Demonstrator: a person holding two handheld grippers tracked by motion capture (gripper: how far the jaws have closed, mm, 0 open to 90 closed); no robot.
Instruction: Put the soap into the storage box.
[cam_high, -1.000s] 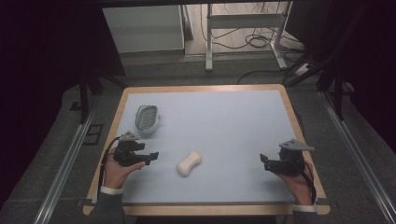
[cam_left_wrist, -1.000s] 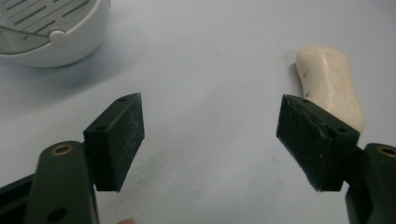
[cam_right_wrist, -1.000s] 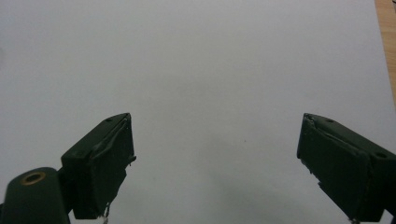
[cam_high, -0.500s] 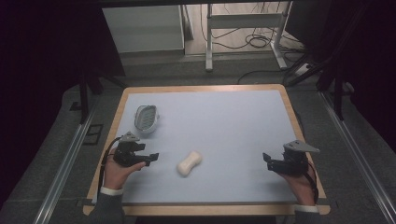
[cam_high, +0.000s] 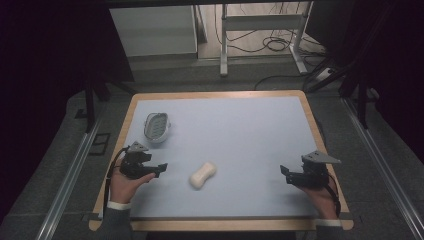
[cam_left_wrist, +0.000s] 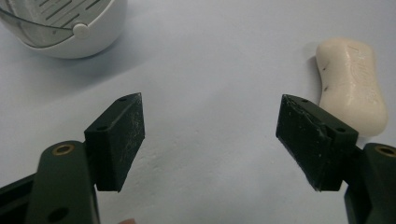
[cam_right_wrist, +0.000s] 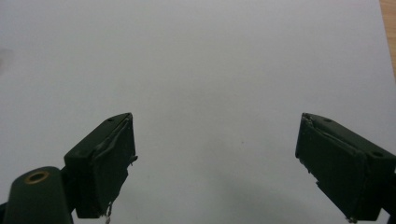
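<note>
left gripper (cam_high: 159, 168): jaws wide apart, holding nothing, near table (cam_high: 250, 130) left edge
right gripper (cam_high: 286, 173): jaws wide apart, holding nothing, near right edge
soap bar (cam_high: 203, 174): lay just right of left gripper
soap dish (cam_high: 156, 127): beyond left gripper

In the left gripper view, the white slotted dish (cam_left_wrist: 60, 28) is cut off by the top and left edges, so its full shape cannot be seen. The soap bar (cam_left_wrist: 351, 84) carries some pressed lettering and small dark marks, but they are too faint to read. The lower end of the bar is partly hidden behind one jaw of the left claw (cam_left_wrist: 210, 140).

In the high view, both forearms are cut by the bottom edge. The hand (cam_high: 320, 192) hides the body of the right claw (cam_high: 289, 175).
</note>
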